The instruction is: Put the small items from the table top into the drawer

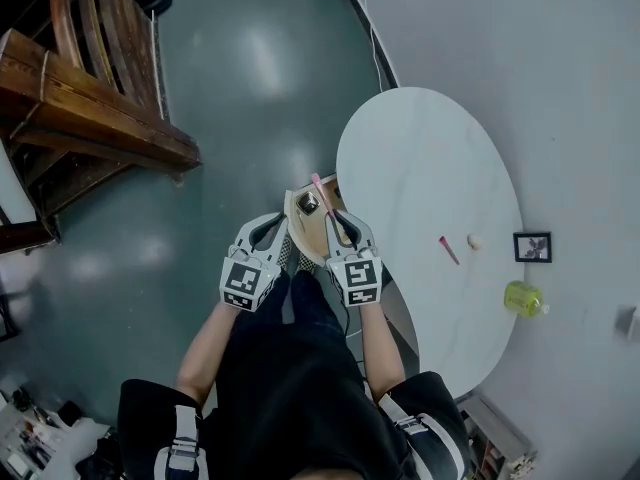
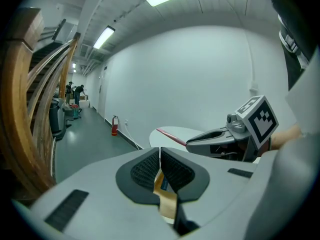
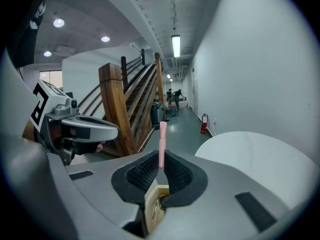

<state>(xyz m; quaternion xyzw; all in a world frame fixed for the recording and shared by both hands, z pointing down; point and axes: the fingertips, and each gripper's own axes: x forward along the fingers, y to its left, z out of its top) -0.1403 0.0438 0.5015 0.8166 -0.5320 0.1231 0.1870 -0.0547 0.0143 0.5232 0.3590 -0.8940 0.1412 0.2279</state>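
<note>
Clamping a pink stick (image 3: 161,145), right gripper (image 3: 160,173) overhangs the drawer (image 1: 310,236) (jaws of left gripper (image 2: 160,168) together).

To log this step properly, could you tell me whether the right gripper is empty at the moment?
No, the right gripper is shut on a pink stick that stands up out of its grip.
</note>
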